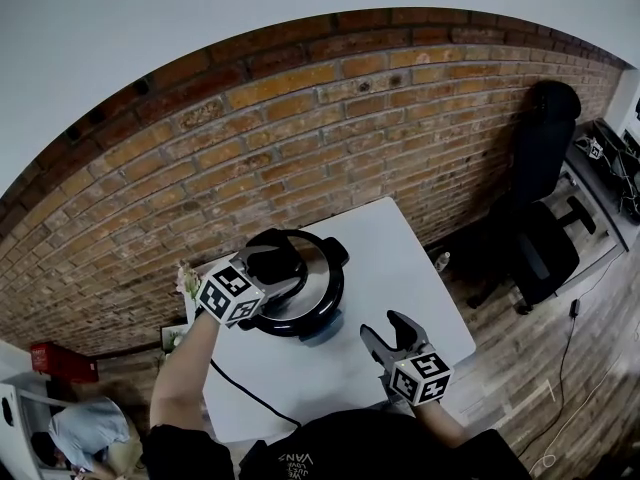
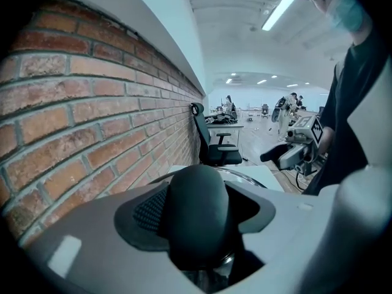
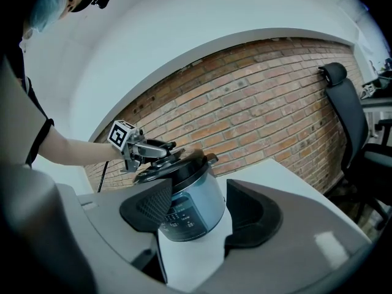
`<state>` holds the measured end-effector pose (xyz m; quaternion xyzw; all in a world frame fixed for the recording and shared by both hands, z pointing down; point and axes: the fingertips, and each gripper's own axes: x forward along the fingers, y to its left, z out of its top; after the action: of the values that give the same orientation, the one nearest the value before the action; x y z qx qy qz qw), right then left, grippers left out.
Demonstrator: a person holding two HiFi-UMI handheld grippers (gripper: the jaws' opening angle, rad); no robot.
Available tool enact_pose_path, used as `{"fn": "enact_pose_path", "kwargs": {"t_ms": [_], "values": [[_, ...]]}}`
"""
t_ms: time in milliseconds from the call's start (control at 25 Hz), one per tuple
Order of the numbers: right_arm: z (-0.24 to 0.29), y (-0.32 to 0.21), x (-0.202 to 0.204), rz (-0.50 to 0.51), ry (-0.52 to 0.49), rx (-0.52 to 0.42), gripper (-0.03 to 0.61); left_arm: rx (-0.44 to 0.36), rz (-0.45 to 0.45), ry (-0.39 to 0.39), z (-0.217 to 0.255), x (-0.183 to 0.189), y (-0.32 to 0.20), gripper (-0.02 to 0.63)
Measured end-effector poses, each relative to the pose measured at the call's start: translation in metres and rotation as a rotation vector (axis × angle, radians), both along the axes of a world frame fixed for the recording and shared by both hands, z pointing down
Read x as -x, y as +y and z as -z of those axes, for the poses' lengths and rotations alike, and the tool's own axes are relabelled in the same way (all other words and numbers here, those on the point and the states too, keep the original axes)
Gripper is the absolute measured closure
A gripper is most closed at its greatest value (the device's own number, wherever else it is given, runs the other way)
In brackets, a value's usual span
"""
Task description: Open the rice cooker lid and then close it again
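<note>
The right gripper [image 1: 385, 330] [image 3: 196, 210] hovered low over the near part of a white table [image 1: 410, 258], its jaws spread wide with nothing pinched between them. A black power cord [image 1: 245, 393] trailed across the tabletop to its left. Just ahead of those open jaws, and framed by them in the right gripper view, stood the rice cooker [image 1: 318, 320] [image 3: 190, 207], its control panel facing the gripper. The dark-rimmed lid [image 1: 312, 268] [image 3: 177, 167] sat on top of the pot; whether it was fully seated could not be told. The left gripper [image 1: 275, 266] [image 2: 202, 225] [image 3: 150, 152] reached in over the cooker from its own side, jaws pressed against the black lid handle [image 1: 272, 260] [image 2: 199, 207], which filled the gap between the pads. Beyond both grippers ran a red brick wall [image 1: 300, 118] [image 3: 263, 97], and a black office chair [image 1: 545, 188] [image 3: 346, 121] stood on the wooden floor well off to the right gripper's right.
</note>
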<state>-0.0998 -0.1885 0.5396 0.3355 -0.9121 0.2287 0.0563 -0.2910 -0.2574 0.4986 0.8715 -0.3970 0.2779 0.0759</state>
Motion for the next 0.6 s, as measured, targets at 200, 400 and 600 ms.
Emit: {"fn": "enact_pose_path", "kwargs": {"t_ms": [200, 400, 600], "values": [[0.0, 0.002, -0.008, -0.04, 0.015, -0.002, 0.309, -0.004, -0.078, 0.0, 0.0, -0.001, 0.003, 0.337], [-0.001, 0.007, -0.013, -0.075, 0.034, -0.004, 0.31, -0.005, -0.199, -0.007, 0.0, -0.006, 0.005, 0.337], [0.001, 0.012, -0.018, -0.117, 0.05, -0.01, 0.31, -0.002, -0.315, -0.01, 0.0, -0.008, 0.008, 0.337]]}}
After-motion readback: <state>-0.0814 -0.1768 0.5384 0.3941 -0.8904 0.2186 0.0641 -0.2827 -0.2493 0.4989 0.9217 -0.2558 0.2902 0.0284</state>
